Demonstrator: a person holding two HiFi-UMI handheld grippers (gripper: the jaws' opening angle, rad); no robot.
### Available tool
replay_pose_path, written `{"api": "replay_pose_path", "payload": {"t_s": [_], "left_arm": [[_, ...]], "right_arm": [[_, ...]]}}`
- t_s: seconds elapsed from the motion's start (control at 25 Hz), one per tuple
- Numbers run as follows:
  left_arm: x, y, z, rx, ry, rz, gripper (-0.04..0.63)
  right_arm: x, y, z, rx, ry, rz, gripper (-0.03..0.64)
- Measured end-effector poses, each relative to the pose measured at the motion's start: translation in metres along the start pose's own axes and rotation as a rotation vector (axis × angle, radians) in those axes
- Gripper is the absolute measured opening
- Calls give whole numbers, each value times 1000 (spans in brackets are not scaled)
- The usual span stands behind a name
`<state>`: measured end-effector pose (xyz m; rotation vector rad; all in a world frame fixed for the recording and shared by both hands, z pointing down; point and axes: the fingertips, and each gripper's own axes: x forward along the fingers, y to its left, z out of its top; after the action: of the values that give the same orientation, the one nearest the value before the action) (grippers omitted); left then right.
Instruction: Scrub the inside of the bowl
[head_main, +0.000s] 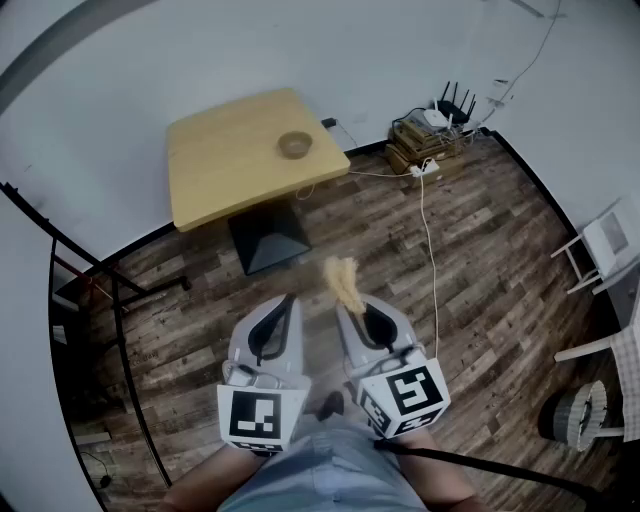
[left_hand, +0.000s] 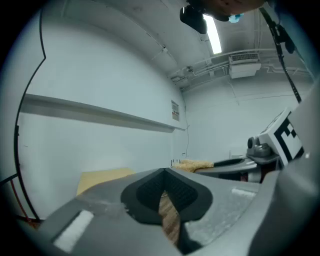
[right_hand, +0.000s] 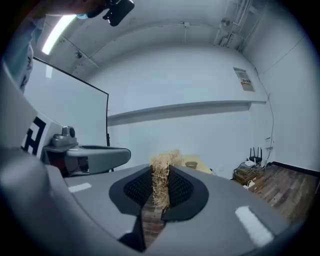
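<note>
Scrubbing is not yet started. The right gripper (right_hand: 160, 192) clamps a fibrous scrubber (head_main: 343, 280). The left gripper (left_hand: 164, 192) has its jaws closed on nothing. The bowl (head_main: 294, 144) sits on the table (head_main: 215, 165), well apart from the 2 grippers.

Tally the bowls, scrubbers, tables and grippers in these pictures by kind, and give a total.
bowl: 1
scrubber: 1
table: 1
grippers: 2, the left gripper and the right gripper
Total: 5

No legible writing anywhere.
A small wall notice (right_hand: 244, 78) carries print too tiny to read (the marker cubes (head_main: 262, 415) bear only black-and-white square patterns).
</note>
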<state>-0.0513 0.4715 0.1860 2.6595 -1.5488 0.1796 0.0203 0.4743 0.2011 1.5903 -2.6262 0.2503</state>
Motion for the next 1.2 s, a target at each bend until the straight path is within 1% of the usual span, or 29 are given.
{"api": "replay_pose_path", "payload": {"t_s": [0.44, 0.68, 0.88, 1.0, 1.12, 1.2], "left_arm": [[8, -26, -2, 16, 17, -9, 20], [13, -42, -6, 15, 32, -6, 20], [10, -54, -15, 45, 55, -1, 20], [8, -52, -23, 39, 83, 10, 20], [11, -40, -27, 37, 96, 28, 20], [18, -31, -29, 18, 103, 41, 20]], "right_arm": [[-19, -19, -3, 6, -13, -7, 60], [-33, -34, -1, 54, -43, -2, 63], [-42, -41, -14, 85, -31, 12, 64], [-36, -40, -23, 109, -17, 28, 64], [-25, -38, -25, 119, -12, 41, 64], [-15, -40, -26, 120, -7, 44, 64]]}}
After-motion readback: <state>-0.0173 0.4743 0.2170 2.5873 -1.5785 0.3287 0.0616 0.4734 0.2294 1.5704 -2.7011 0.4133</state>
